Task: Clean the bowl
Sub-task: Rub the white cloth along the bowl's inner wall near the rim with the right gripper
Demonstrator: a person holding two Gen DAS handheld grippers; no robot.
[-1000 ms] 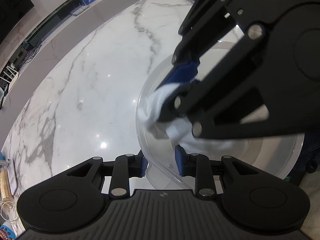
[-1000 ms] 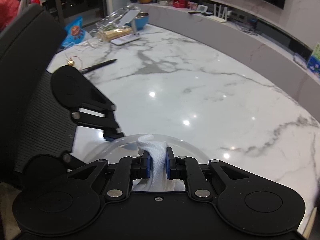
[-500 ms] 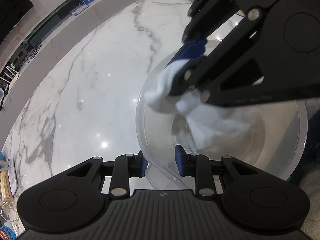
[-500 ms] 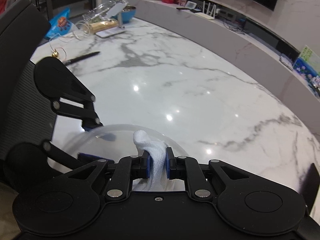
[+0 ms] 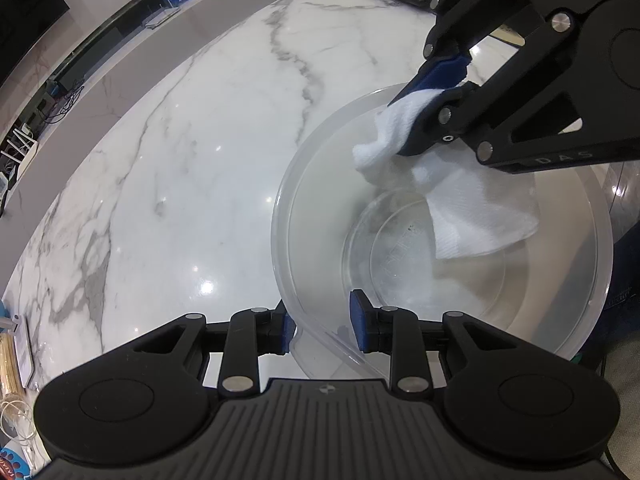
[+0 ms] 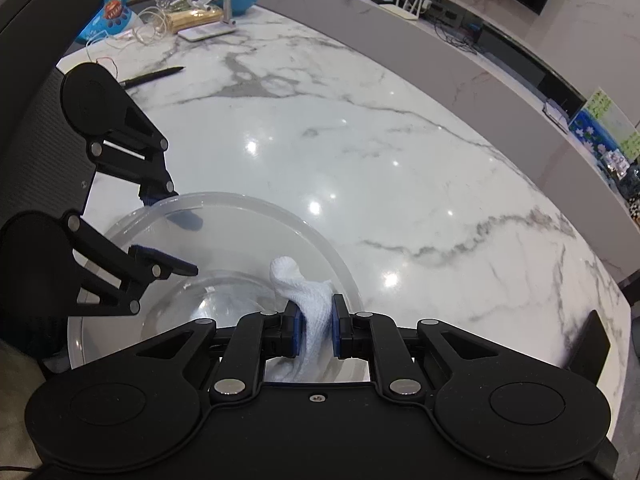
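Left wrist view: your left hand-held gripper [image 5: 322, 328] is clamped on the near rim of the clear bowl [image 5: 560, 304], one pad inside, one outside. The bowl sits at the edge of the marble table [image 5: 192, 152]. Your right hand-held gripper [image 5: 430, 92] pinches a white cloth [image 5: 472, 204] draping into the bowl.

Right wrist view: your right hand-held gripper [image 6: 315, 330] grips the cloth [image 6: 312, 308] over the bowl [image 6: 240, 216]; your left hand-held gripper [image 6: 168, 232] straddles its far rim.

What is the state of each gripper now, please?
Left gripper: closed on the rim of the clear bowl.
Right gripper: closed on the white cloth, inside the bowl.
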